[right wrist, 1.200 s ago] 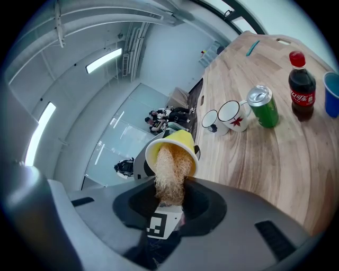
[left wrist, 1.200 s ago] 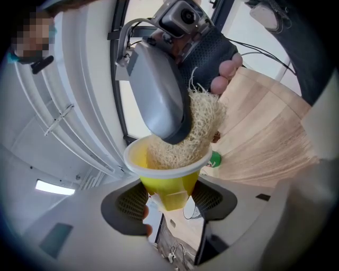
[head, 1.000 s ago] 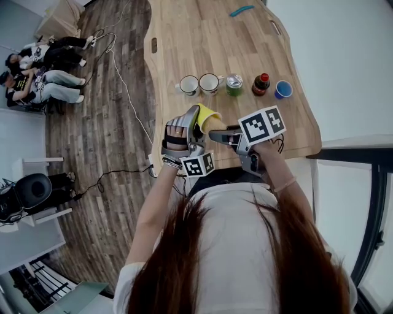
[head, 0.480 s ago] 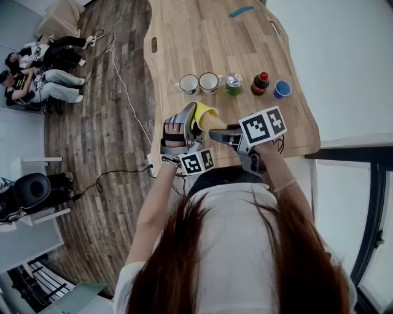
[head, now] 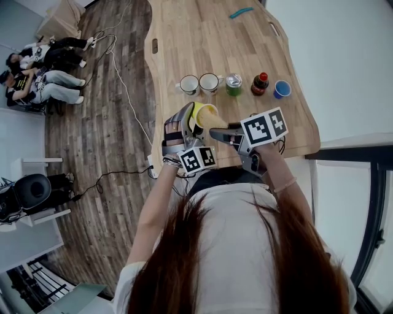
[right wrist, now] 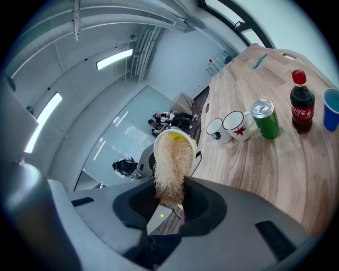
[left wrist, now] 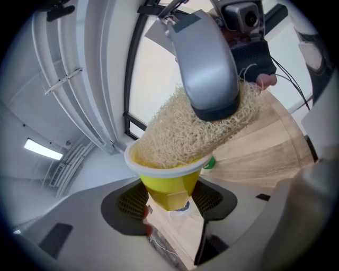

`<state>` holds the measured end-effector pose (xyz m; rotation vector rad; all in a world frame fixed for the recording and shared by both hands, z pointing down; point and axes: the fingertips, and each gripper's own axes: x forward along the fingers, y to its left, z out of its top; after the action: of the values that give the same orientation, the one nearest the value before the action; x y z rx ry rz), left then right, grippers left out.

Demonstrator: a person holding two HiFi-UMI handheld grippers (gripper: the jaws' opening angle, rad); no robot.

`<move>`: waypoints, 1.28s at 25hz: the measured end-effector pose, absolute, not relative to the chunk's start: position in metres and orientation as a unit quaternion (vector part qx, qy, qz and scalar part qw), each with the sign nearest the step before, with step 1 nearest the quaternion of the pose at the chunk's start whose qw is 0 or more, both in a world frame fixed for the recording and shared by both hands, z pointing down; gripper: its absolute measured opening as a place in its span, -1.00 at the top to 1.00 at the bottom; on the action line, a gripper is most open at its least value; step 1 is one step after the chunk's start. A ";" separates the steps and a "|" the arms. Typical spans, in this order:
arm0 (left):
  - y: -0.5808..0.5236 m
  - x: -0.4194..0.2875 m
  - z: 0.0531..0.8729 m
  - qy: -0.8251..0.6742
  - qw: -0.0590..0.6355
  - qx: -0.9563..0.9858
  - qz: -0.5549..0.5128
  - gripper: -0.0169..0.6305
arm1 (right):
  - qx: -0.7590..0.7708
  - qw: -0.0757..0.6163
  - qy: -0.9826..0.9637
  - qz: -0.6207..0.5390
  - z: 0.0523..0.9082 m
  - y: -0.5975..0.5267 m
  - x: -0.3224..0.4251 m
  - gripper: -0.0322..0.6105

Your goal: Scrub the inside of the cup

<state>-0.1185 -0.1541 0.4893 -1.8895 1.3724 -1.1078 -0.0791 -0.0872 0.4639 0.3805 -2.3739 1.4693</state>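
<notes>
Pinching the tapered base of a yellow cup [left wrist: 168, 185] between its two pads, the left gripper [left wrist: 170, 204] holds it tipped on its side above the table's near edge, mouth toward the right gripper [right wrist: 170, 204]. That gripper's jaws are clamped on one end of a straw-coloured loofah scrubber [right wrist: 172, 166]; the other end is pushed into the cup's mouth. Beneath both lies a long table [head: 202, 43] of pale wood planks. Across it stand, in a row, a white mug [head: 189, 84], a second white mug [head: 209, 81], a green can [head: 234, 84], a red-capped cola bottle [head: 261, 84] and a blue cup [head: 283, 89]. A thin teal object [head: 241, 11] lies at the far end. Left of the table runs a dark plank floor [head: 104, 141] with trailing cables [head: 126, 92], and seated people [head: 43, 67] occupy the far corner.
</notes>
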 end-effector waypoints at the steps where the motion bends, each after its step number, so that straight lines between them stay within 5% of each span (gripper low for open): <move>1: -0.154 -0.119 0.489 0.512 0.263 -0.706 -0.411 0.14 | 0.134 0.160 -0.833 0.513 0.463 -0.087 -0.079 0.55; 32: -0.144 -0.113 0.517 0.464 -0.140 -0.820 -0.305 0.18 | 0.149 0.118 -0.872 0.451 0.442 -0.108 -0.074 0.55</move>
<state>-0.1134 -0.1435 0.5168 -2.8332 1.6030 -1.0552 -0.0743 -0.1078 0.4421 0.4371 -2.5520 1.3189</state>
